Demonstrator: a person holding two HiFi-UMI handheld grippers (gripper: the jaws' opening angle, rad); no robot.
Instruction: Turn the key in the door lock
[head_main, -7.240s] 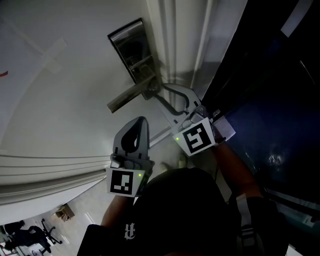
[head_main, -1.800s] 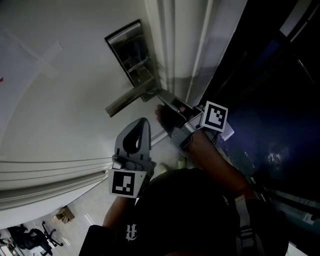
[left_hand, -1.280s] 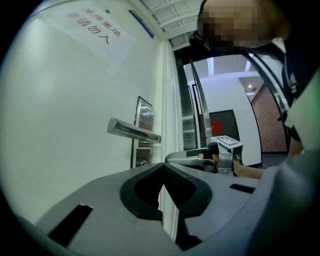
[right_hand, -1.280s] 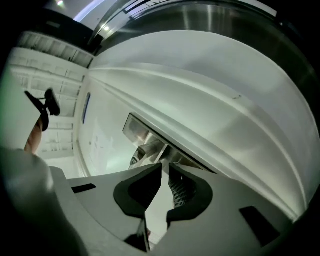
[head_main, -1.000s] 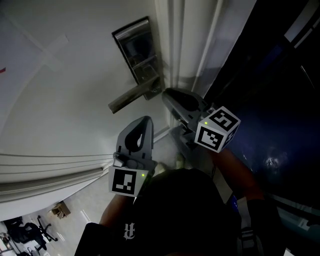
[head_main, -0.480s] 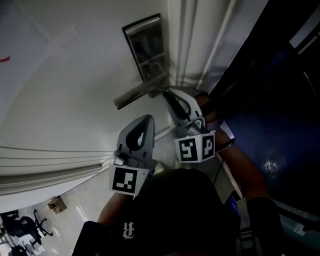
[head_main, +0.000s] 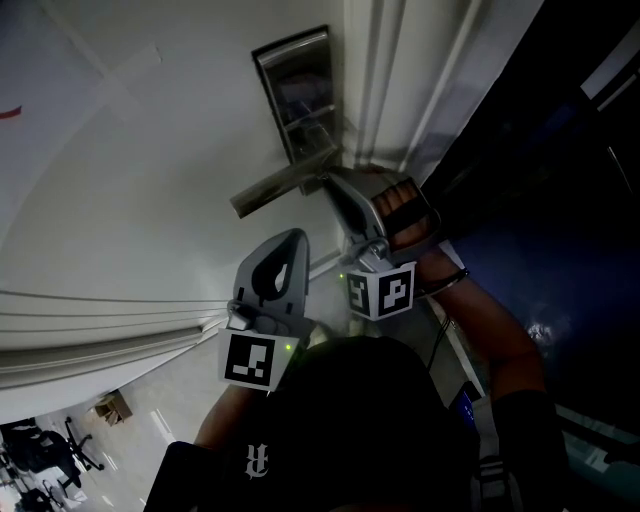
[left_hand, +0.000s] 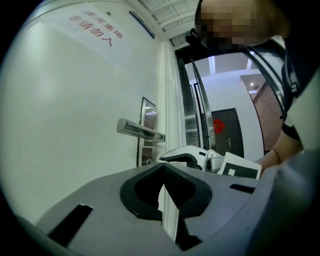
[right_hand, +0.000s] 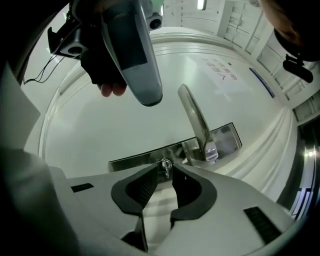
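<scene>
Right gripper view shows the right gripper (right_hand: 165, 174) with its fingers pinching the head of the key (right_hand: 164, 164). The key sits in the lock plate (right_hand: 140, 156), beside the base of the door handle (right_hand: 196, 120). Turning it well probably means rotating the wrist about the key's own axis with a firm grip and no sideways pull, and stopping when the lock resists. The left gripper (left_hand: 163, 165) hangs clear, fingers pressed together on nothing. A paper notice (left_hand: 97, 27) on the door (left_hand: 75, 110) appears to read 非请勿入 in red.
</scene>
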